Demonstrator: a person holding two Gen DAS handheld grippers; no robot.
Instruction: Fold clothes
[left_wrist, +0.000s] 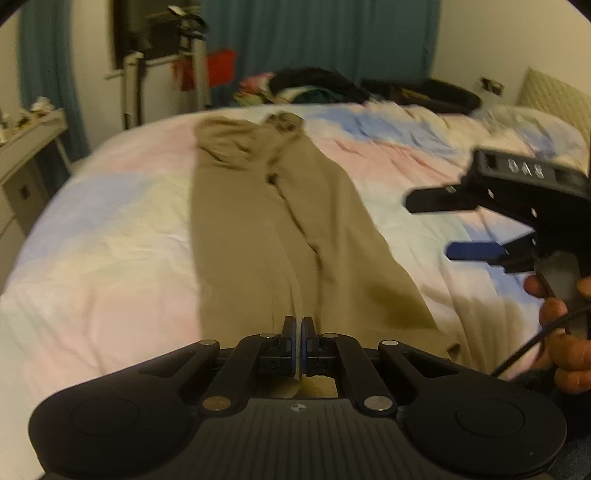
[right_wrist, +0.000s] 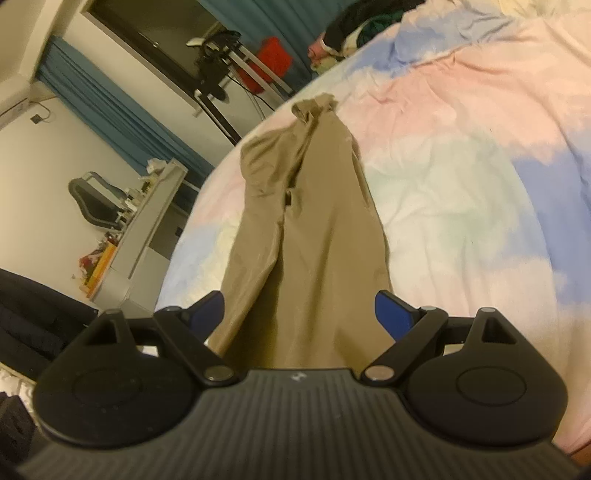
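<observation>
The bed (left_wrist: 110, 236), under a pastel patchwork duvet, is carrying the work. The khaki trousers (left_wrist: 258, 221) are lying lengthwise down its middle — legs side by side, the far end bunched near the far edge of the bed, the near end running up to both grippers. The cloth is looking light, soft and limp, wrinkling freely; it is likely to sag and slide unless gripped through its full thickness, so the near edge or its corners are probably the best places to take hold. The right gripper (right_wrist: 301, 314) is hovering at the trousers' near end, its jaws spread wide to either side of the fabric, gripping nothing. The left gripper (left_wrist: 299, 332) is sitting at the near edge between the two legs — jaws pressed together, apparently pinching a fold of the trousers, though the contact is partly hidden.
</observation>
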